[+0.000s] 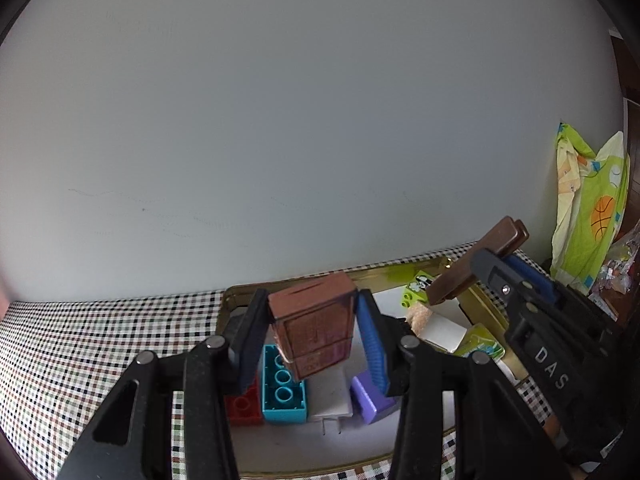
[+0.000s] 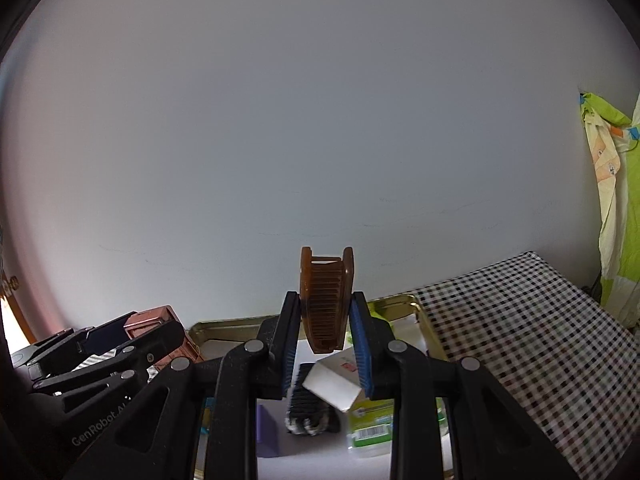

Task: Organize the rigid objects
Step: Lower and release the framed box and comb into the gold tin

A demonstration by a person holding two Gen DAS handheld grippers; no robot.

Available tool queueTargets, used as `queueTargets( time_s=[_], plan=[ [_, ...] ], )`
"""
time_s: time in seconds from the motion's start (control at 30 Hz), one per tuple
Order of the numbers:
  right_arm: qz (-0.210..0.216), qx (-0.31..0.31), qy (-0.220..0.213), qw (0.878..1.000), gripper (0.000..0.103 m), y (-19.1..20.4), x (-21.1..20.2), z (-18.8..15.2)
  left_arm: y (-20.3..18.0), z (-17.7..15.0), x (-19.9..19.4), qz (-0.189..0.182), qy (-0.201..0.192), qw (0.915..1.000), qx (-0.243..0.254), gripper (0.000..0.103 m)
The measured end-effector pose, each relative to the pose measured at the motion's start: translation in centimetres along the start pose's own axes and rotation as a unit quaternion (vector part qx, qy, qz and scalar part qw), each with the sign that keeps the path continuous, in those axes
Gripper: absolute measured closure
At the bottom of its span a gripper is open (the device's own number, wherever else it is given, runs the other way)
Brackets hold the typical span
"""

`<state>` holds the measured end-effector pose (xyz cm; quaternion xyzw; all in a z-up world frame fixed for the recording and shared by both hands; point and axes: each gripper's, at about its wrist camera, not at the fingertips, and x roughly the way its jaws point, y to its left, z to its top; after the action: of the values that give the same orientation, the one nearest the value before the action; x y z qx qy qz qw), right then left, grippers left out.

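My left gripper (image 1: 313, 297) is shut on a brown see-through box (image 1: 316, 328), held upright above a gold tray (image 1: 236, 292). My right gripper (image 2: 326, 300) is shut on a brown folding comb (image 2: 326, 280), whose teeth face the camera; it hangs over the same gold tray (image 2: 400, 301). In the left wrist view the right gripper (image 1: 502, 262) sits to the right with the comb (image 1: 504, 236) sticking up and out of it. In the right wrist view the left gripper (image 2: 140, 330) is at the lower left with the box (image 2: 154, 318).
In the tray lie a red brick (image 1: 244, 408), a teal brick (image 1: 282, 388), a purple block (image 1: 370, 396), a white box (image 2: 332, 384), a black brush (image 2: 304, 404) and a green carton (image 2: 372, 424). Checked cloth (image 2: 520, 340) covers the table; a white wall stands behind, and green printed fabric (image 1: 592, 208) hangs at right.
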<state>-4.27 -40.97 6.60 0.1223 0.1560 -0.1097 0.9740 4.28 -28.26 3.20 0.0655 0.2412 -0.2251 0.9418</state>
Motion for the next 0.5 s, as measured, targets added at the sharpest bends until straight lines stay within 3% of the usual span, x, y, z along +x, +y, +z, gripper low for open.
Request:
queueTargets(
  time_s=[0.5],
  plan=[
    [-0.023,-0.019,0.038,0.999,0.076,-1.4,3.4,-0.9,0.1,-0.5,3.5,-0.003,0.028,0.9996,-0.01,0.06]
  ],
)
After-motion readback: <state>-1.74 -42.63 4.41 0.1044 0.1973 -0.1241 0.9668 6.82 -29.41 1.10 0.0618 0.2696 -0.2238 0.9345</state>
